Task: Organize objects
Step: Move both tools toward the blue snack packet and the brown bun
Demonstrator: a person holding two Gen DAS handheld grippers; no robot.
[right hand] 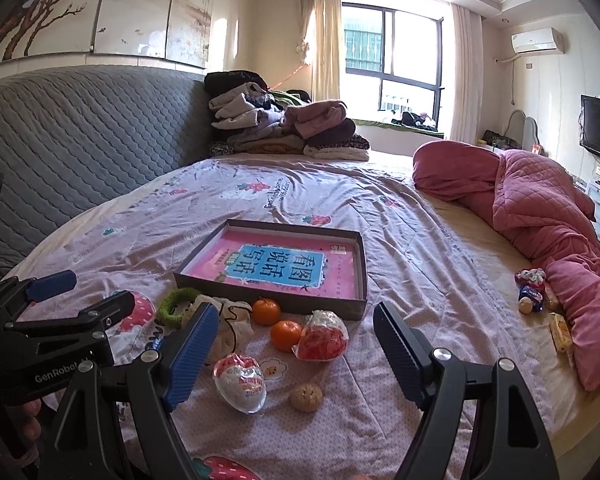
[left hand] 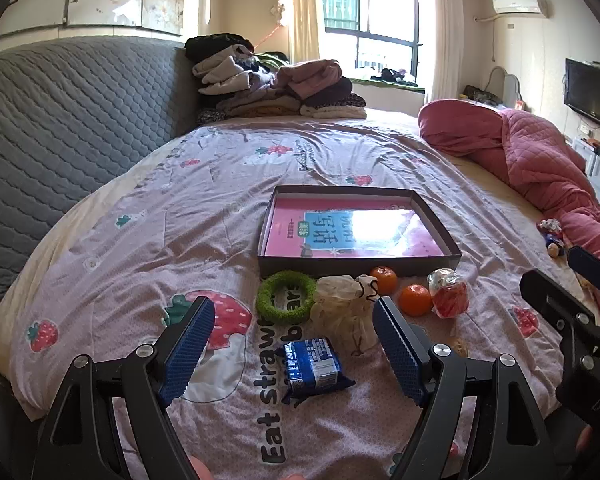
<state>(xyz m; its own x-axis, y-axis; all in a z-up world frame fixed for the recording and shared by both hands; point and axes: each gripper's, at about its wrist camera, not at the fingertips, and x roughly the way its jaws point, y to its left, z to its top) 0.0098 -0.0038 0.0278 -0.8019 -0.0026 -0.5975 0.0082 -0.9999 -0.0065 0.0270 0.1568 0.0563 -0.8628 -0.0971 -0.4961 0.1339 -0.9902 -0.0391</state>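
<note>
Objects lie on the bed [left hand: 140, 208] in front of a shallow box [left hand: 360, 266] holding a pink book [right hand: 284, 268]: a green ring [left hand: 286, 296], a mesh pouch [left hand: 346, 308], two oranges [right hand: 286, 334], a red-filled bag [right hand: 322, 338], a blue packet [left hand: 314, 368], an egg-shaped pack [right hand: 240, 382] and a small bun [right hand: 307, 397]. Left gripper [left hand: 294, 344] hangs with jaws wide apart and empty above the blue packet. Right gripper [right hand: 292, 348] is likewise spread wide, holding nothing, with the egg-shaped pack and bun between its fingers in view.

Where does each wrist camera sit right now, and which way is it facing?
Left wrist: behind the open left hand-held gripper, low over the bed, facing the shallow box; blue snack packet between its fingers; right hand-held gripper at right edge.
Right wrist: behind the open right hand-held gripper, same heading; left hand-held gripper at left edge.
Shared: box, two oranges, green ring.
</note>
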